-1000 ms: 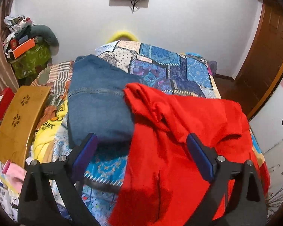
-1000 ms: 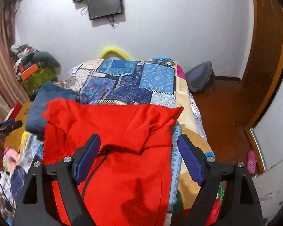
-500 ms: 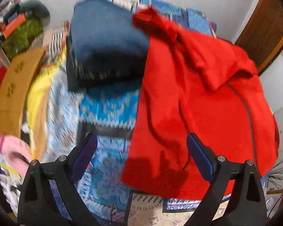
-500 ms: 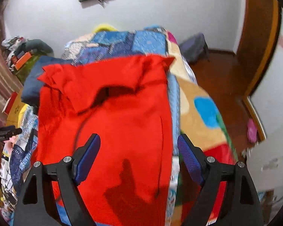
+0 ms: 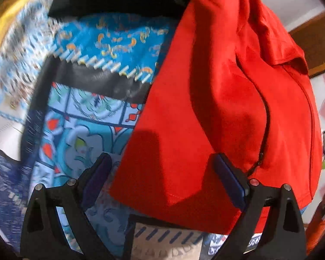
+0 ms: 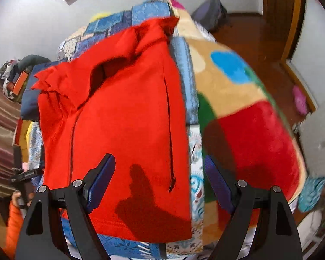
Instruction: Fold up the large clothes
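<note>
A large red zip jacket (image 5: 223, 99) lies spread flat on the patterned bed cover (image 5: 93, 117), hem toward me and collar at the far end. It also shows in the right wrist view (image 6: 123, 130). My left gripper (image 5: 162, 179) is open and empty, hovering just over the jacket's near left hem corner. My right gripper (image 6: 160, 182) is open and empty, hovering over the jacket's near right hem, beside its pocket zipper (image 6: 170, 138).
Folded dark blue jeans (image 6: 29, 99) lie at the jacket's far left. A colourful fleece blanket (image 6: 244, 112) covers the bed's right side. Beyond it are wooden floor (image 6: 255, 36), a grey backpack (image 6: 212, 10) and a door. Clutter is piled at the far left (image 6: 13, 80).
Both grippers have dropped and tilted down toward the near hem of the jacket. The jacket now fills more of both views. It has not moved, and both grippers stay open.
</note>
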`<state>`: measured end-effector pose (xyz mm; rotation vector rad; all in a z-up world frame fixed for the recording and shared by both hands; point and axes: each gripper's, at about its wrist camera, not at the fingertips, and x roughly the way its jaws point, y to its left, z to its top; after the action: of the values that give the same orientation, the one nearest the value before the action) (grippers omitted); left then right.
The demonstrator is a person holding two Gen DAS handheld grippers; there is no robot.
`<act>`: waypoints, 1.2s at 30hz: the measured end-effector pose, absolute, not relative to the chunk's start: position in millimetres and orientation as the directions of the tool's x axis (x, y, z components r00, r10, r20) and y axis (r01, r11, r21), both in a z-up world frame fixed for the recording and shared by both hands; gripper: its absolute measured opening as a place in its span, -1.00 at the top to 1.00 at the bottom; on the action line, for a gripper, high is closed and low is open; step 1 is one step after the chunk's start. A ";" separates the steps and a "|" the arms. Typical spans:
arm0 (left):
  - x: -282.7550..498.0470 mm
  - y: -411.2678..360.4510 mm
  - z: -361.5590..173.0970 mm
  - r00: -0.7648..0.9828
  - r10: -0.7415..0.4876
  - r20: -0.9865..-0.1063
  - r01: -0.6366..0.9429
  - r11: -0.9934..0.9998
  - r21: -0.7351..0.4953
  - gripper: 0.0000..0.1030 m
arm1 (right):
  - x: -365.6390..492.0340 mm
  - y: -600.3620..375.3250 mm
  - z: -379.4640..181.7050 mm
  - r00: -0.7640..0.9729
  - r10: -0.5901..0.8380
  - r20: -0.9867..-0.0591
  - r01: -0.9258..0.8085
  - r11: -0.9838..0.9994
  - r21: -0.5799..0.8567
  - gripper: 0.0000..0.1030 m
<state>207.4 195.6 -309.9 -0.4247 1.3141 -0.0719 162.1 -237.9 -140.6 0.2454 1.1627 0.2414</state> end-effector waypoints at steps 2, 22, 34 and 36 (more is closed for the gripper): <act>206.2 198.6 -311.4 0.285 -0.311 -0.907 -0.193 0.908 -0.372 -0.87 | 159.5 -238.4 -151.4 0.350 0.326 -0.879 -0.043 0.942 0.332 -0.58; 184.8 154.8 -247.2 0.408 -0.463 -0.786 -0.078 0.841 -0.536 0.86 | 160.3 -244.2 -158.9 0.395 0.482 -0.782 0.013 0.848 0.529 0.75; 206.3 159.8 -116.2 0.634 -0.460 -0.621 0.050 0.826 -0.561 0.90 | 206.7 -209.8 -86.7 0.538 0.497 -0.681 -0.185 0.858 0.480 0.77; 221.8 161.8 -102.1 0.660 -0.442 -0.608 0.051 0.833 -0.550 0.90 | 220.4 -205.8 -76.4 0.567 0.489 -0.663 -0.208 0.864 0.459 0.77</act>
<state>221.8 161.8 -102.1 -0.5258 0.8088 -0.2940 220.4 -205.8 -76.4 0.3499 0.8787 0.4197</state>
